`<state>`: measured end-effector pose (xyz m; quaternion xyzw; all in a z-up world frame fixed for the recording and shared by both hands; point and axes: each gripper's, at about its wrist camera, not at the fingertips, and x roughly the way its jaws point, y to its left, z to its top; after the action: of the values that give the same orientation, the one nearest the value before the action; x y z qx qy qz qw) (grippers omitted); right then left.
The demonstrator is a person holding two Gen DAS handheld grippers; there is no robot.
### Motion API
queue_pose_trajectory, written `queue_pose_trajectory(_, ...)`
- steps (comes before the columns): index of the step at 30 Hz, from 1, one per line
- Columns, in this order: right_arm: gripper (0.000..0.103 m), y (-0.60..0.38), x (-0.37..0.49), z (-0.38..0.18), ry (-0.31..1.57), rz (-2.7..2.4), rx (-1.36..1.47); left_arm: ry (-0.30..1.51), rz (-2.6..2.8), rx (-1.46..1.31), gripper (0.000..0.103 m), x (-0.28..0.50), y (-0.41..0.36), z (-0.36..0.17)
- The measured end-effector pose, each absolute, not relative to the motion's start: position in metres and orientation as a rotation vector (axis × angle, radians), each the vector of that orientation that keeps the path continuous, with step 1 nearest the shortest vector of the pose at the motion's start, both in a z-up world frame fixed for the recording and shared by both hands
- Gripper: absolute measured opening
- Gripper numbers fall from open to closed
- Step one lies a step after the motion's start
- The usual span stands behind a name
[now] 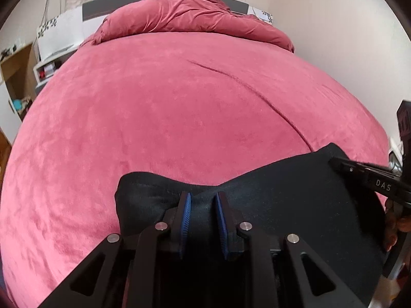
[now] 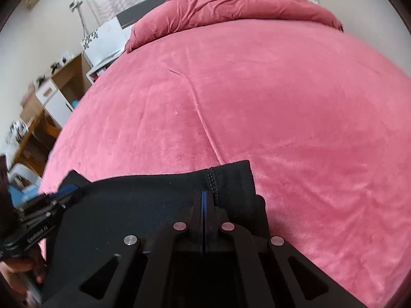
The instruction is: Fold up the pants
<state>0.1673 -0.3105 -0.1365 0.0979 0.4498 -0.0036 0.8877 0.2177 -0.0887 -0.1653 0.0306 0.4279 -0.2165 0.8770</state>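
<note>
Black pants [image 1: 282, 184] lie across the near edge of a bed with a pink cover [image 1: 154, 102]. My left gripper [image 1: 204, 200] has its blue pads [image 1: 188, 205] pressed on a bunched fold of the pants near their left end. From the right, my right gripper [image 1: 334, 163] reaches the raised right corner of the cloth. In the right wrist view the pants [image 2: 141, 195] stretch leftward to the left gripper [image 2: 74, 190]. The right gripper [image 2: 204, 195] has its pads together on the cloth beside a stitched seam [image 2: 212, 182].
A crumpled pink duvet [image 1: 192, 15] is heaped at the head of the bed. Wooden and white shelves [image 2: 64, 84] stand along the left side. A wall [image 1: 346, 38] runs close along the right. A person's hand [image 2: 15, 274] holds the left gripper.
</note>
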Motion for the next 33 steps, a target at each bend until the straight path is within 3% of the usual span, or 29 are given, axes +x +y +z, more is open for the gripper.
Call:
queue_pose_trajectory(10,0.006,-0.301,0.077,-0.084,0.857,0.084,0.161,0.801,-0.59,-0.102,0.028,0.127,-0.044,-0.128)
queue_pose_trajectory(17,0.007,-0.295,0.039,-0.124,1.025,0.059,0.157,0.88,-0.644,-0.066,0.028,0.069,-0.042,-0.164)
queue_pose_trajectory(22,0.003,-0.315,0.031,-0.134,1.006,0.003,0.358,0.917,-0.64,-0.069,0.03,0.074,-0.04,-0.164)
queue_pose_trajectory(25,0.015,-0.305,0.026,-0.119,0.975,-0.008,0.324,0.931,-0.6,-0.05,0.03,0.074,-0.042,-0.151)
queue_pose_trajectory(27,0.051,-0.294,0.019,-0.109,0.946,-0.01,0.277,0.948,-0.564,-0.063,0.03,0.065,-0.039,-0.145)
queue_pose_trajectory(29,0.065,-0.282,0.01,-0.102,0.912,-0.022,0.246,0.959,-0.546,-0.1,0.03,0.061,-0.036,-0.139)
queue_pose_trajectory(33,0.066,-0.266,-0.005,-0.102,0.9,-0.043,0.233,0.975,-0.506,-0.115,0.03,0.053,-0.033,-0.134)
